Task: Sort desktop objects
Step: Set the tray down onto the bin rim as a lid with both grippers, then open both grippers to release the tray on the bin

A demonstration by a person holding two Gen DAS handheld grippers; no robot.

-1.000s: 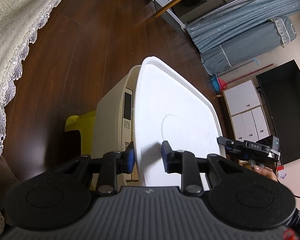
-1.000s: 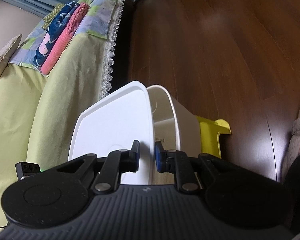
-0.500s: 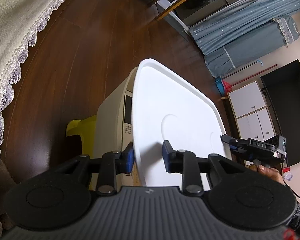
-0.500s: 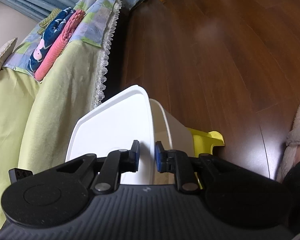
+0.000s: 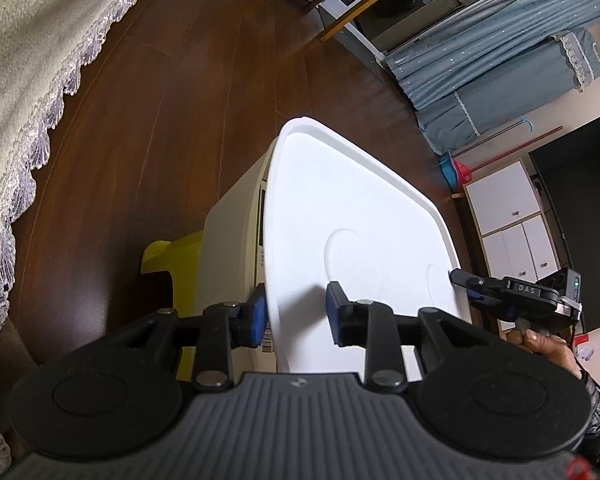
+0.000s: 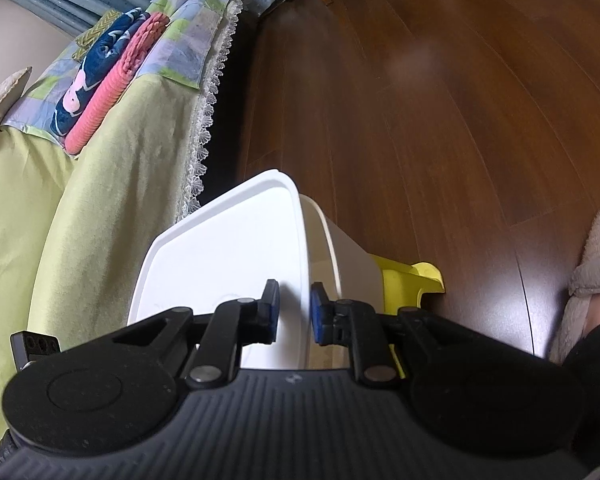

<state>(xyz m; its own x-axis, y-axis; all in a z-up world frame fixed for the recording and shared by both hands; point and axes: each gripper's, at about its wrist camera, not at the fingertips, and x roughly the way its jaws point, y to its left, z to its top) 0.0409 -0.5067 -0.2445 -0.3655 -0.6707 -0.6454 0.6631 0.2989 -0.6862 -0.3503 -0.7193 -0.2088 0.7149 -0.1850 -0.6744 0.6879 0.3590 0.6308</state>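
Note:
A white lid is held tilted over a cream storage box that stands on a yellow stool. My left gripper is shut on the lid's near rim, one blue pad under it and one on top. On the opposite rim, my right gripper is shut on the lid. It also shows at the lid's far edge as the right gripper, held by a hand. The box and stool lie to the right below the lid. The box's inside is hidden.
Dark wooden floor surrounds the box. A lace-edged sofa cover with folded clothes is on one side. A white cabinet, a black screen and wooden chair legs stand beyond. A furry slipper is close by.
Both grippers keep their hold on the lid. The lid has swung closer to the box, so less of the box's opening shows in the right wrist view.

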